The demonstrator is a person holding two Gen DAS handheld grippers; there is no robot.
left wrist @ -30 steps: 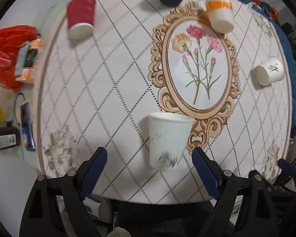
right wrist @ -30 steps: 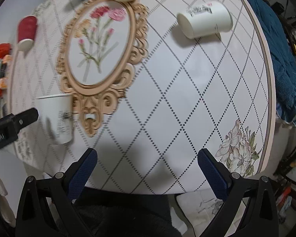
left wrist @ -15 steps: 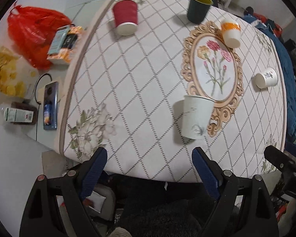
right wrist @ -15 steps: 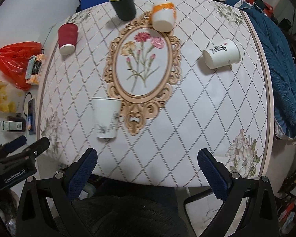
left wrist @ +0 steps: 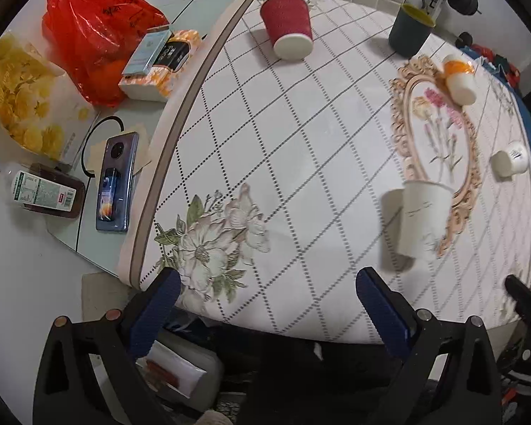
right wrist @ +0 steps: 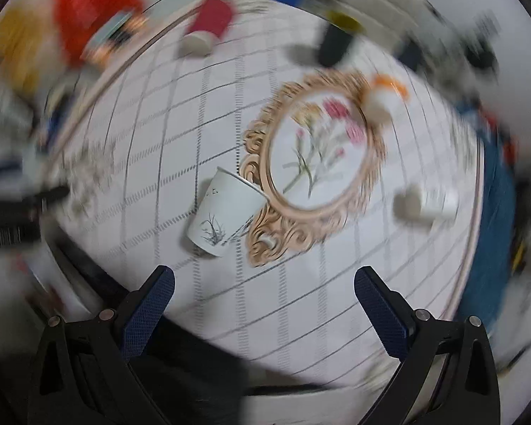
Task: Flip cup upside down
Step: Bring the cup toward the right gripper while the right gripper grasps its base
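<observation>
A white paper cup (left wrist: 421, 221) with a grey plant print stands upside down on the patterned tablecloth (left wrist: 301, 141), at the lower edge of the ornate oval flower frame. It also shows in the right wrist view (right wrist: 224, 214). My left gripper (left wrist: 265, 304) is open and empty, above the table's near edge, left of the cup. My right gripper (right wrist: 263, 302) is open and empty, just short of the cup; its view is blurred. The right gripper's tip (left wrist: 527, 301) shows in the left wrist view.
A red cup (left wrist: 289, 24) and an orange-banded cup (left wrist: 460, 78) stand upside down, a dark cup (left wrist: 409, 32) upright, a white cup (left wrist: 509, 158) on its side. A red bag (left wrist: 92, 28), boxes, phone (left wrist: 115, 182) and bottle (left wrist: 42, 194) lie left.
Both grippers have pulled back and up from the white cup. The left view has swung left, the right view has swung left and is now blurred. The cup has stayed put.
</observation>
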